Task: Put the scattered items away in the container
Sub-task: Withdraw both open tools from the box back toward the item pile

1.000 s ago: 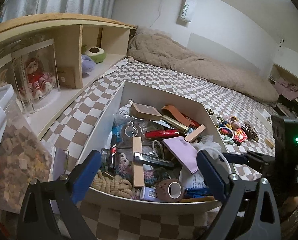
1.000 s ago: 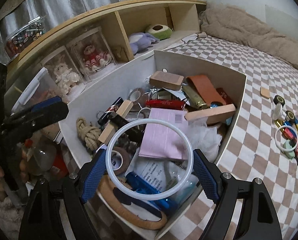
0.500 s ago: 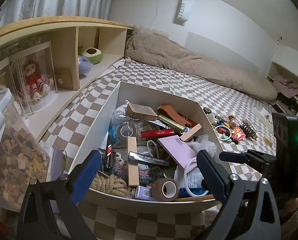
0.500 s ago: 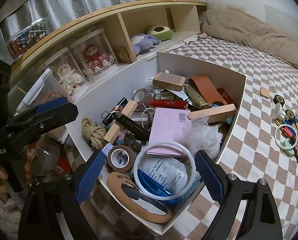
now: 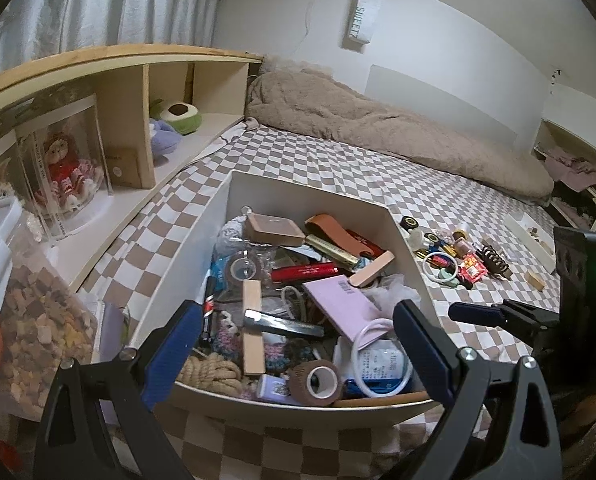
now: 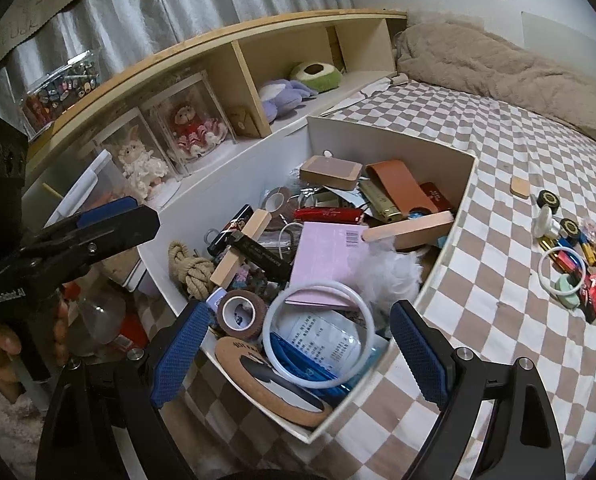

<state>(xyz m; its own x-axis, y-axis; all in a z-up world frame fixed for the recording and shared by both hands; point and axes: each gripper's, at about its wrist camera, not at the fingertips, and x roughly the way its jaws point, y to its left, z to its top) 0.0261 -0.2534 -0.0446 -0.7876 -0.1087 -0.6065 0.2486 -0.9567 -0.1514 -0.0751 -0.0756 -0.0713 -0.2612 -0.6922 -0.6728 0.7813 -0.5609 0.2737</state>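
The scattered items [image 6: 574, 264] lie on the checked bed to the right of the white container [image 6: 454, 236], nearer the right hand-held gripper [image 6: 298, 354] than the left hand-held gripper [image 5: 294, 354]; both stand spread and empty over the container's near end.

The box [image 6: 438, 272] is sitting on the bed [image 6: 518, 168], with the shelf [image 6: 258, 80] running along its left. A ring [image 6: 318, 334] is lying in the box's near corner, just right of a tape roll [image 6: 240, 314]. More scattered items [image 6: 570, 256] are lying on the bed to the box's right, a blanket [image 6: 498, 64] lying behind.
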